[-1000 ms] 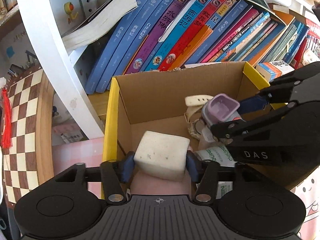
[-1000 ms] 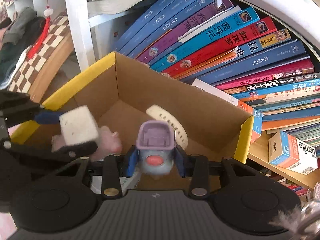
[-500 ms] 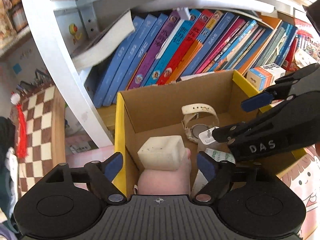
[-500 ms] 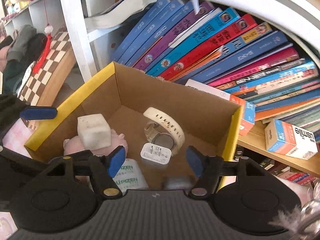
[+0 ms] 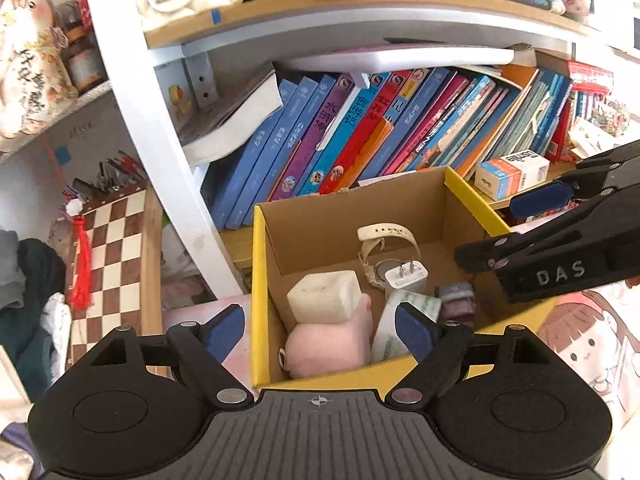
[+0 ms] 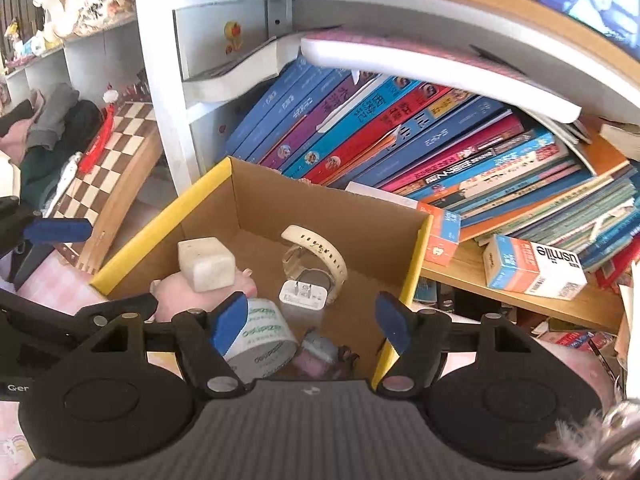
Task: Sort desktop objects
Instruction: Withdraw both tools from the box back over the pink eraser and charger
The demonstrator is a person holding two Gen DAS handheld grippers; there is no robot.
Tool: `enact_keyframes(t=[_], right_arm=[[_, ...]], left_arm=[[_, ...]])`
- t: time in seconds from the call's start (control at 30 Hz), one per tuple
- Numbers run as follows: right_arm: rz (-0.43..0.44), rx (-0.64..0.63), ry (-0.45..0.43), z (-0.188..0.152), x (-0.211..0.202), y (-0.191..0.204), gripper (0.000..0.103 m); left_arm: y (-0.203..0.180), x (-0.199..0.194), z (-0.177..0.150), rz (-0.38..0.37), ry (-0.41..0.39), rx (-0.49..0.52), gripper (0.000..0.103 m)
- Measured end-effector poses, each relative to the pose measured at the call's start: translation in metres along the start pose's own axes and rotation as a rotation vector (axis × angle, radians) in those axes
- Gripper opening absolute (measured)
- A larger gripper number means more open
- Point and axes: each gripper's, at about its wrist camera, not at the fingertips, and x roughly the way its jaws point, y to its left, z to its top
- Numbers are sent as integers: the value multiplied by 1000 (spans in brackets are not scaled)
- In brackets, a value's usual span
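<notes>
Two drops just happened: both tongs, left [image 5: 320,322] and right [image 6: 310,322], held stuff a second ago and now gape wide and empty. Off-white foam cube [image 5: 325,297] sits on the pink plush pig [image 5: 328,346] in the yellow-rimmed cardboard box [image 5: 259,280], long axis across the box. Small lilac toy [image 6: 316,354] lies near the box's front wall.

From my left wrist camera, the tape roll [image 5: 404,320] sits half behind my left tongs' blue pad, and the pink plush toy [image 5: 328,346] is partly covered by the white block [image 5: 326,296]. On the right wrist camera, the small purple toy [image 6: 320,354] is blurred and cut by the tongs' body. The right tongs [image 5: 560,248] run off the left camera's frame edge.
</notes>
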Motion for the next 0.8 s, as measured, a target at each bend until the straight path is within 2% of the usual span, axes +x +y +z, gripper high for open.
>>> enact_keyframes(t=[0.3, 0.63, 0.8], right_arm=[[-23, 46, -37, -21, -45, 3, 72], [-66, 76, -51, -56, -87, 10, 75], [-87, 90, -53, -77, -107, 17, 76]], left_arm=[[-2, -37, -18, 4, -31, 0, 89], [-18, -75, -47, -9, -57, 83, 89], [-21, -93, -61, -20, -73, 88, 90]])
